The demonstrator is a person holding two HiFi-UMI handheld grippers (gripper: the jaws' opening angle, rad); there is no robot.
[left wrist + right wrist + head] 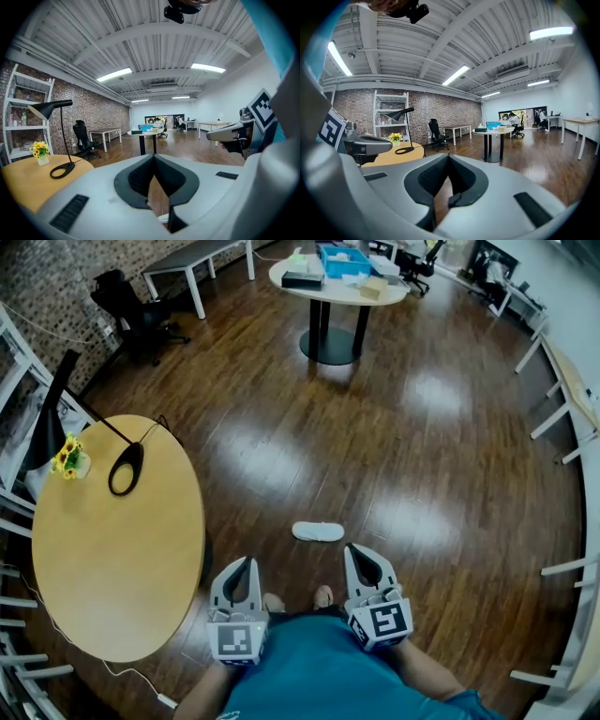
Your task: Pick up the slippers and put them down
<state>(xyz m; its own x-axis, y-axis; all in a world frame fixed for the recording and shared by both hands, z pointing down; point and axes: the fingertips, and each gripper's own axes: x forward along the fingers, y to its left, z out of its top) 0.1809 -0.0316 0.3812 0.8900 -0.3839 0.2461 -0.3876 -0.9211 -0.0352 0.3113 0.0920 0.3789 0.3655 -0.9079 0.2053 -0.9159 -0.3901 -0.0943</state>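
Observation:
One white slipper (319, 532) lies flat on the dark wooden floor, just ahead of the person's feet (322, 595). No second slipper shows. My left gripper (247, 562) is held at the lower middle, shut and empty, its tip short of the slipper and to its left. My right gripper (352, 548) is beside it, also shut and empty, just right of the slipper. Both are held above the floor. In the left gripper view the jaws meet at the tip (153, 156), with a sliver of the slipper (164, 218) below. In the right gripper view the jaws (449, 156) are closed on nothing.
A round wooden table (131, 568) stands close on the left with a black lamp (126, 468) and yellow flowers (67, 456). A white round table (337, 292) with a blue box stands far ahead. An office chair (131, 306) and shelving (14, 371) line the brick wall.

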